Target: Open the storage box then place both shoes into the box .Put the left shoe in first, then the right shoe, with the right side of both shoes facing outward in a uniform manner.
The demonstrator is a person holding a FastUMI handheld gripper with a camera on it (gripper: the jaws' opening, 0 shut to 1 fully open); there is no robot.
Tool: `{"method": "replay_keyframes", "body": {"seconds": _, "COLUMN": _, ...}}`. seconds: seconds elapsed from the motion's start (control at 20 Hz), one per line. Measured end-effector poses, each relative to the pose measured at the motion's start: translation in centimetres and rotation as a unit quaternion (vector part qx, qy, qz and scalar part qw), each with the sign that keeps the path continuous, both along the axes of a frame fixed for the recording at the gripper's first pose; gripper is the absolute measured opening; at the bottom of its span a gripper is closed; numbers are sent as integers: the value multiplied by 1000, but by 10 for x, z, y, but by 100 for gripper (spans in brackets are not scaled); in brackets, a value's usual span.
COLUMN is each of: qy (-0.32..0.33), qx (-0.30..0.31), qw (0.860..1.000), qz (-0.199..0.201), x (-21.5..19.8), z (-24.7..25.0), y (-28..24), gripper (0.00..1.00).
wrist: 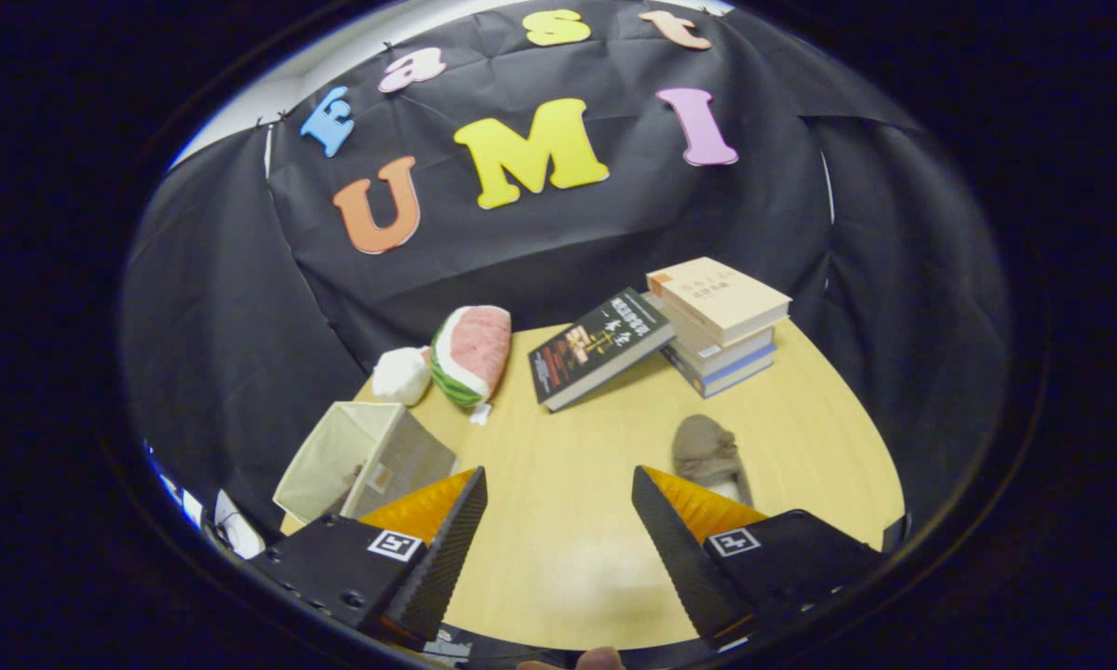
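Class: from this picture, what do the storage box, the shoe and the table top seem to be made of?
Storage box: likely fabric, matte beige with soft, creased walls. Shoe: felt or suede-like cloth, dull brown and fuzzy. Table: wood or laminate, pale grain lines with faint sheen. Gripper fingers open above it.

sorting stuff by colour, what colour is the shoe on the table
Grey-brown, seen in the gripper view: shoe.

The wooden table (568,484) carries a beige storage box (363,461) left of the hand-held gripper (558,489), a brown shoe (706,451) just ahead on its right, and beyond: watermelon plush (472,354), dark book (598,346), stacked books (721,321).
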State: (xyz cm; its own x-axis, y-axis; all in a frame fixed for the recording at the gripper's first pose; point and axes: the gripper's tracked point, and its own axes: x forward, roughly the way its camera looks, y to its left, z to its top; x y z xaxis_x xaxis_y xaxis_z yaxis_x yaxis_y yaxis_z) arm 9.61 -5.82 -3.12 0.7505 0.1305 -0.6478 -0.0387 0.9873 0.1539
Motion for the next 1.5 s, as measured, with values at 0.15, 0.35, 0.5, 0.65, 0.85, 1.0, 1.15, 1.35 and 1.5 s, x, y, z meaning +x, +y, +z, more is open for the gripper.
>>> {"method": "replay_keyframes", "body": {"seconds": 0.15, "qy": 32, "qx": -27, "qw": 999, "qz": -12, "x": 3, "z": -30, "y": -50, "gripper": 96}}
{"method": "replay_keyframes", "body": {"seconds": 0.35, "qy": 67, "qx": -75, "qw": 995, "qz": -25, "x": 8, "z": -66, "y": -107, "gripper": 96}}
{"method": "replay_keyframes", "body": {"seconds": 0.5, "qy": 103, "qx": -94, "qw": 990, "qz": -28, "x": 20, "z": -93, "y": -130, "gripper": 96}}
{"method": "replay_keyframes", "body": {"seconds": 0.65, "qy": 151, "qx": -80, "qw": 985, "qz": -23, "x": 32, "z": -125, "y": -135, "gripper": 96}}
{"method": "replay_keyframes", "body": {"seconds": 0.85, "qy": 187, "qx": -77, "qw": 979, "qz": -26, "x": 48, "z": -149, "y": -141, "gripper": 72}}
{"method": "replay_keyframes", "body": {"seconds": 1.0, "qy": 200, "qx": -80, "qw": 976, "qz": -30, "x": 54, "z": -156, "y": -145, "gripper": 44}}
{"method": "replay_keyframes", "body": {"seconds": 1.15, "qy": 218, "qx": -74, "qw": 973, "qz": -25, "x": 55, "z": -164, "y": -144, "gripper": 16}}
{"method": "replay_keyframes", "body": {"seconds": 1.35, "qy": 223, "qx": -54, "qw": 973, "qz": -37, "x": 58, "z": -168, "y": -146, "gripper": 0}}
{"method": "replay_keyframes", "body": {"seconds": 1.5, "qy": 216, "qx": 2, "qw": 975, "qz": -56, "x": 58, "z": -161, "y": -145, "gripper": 0}}
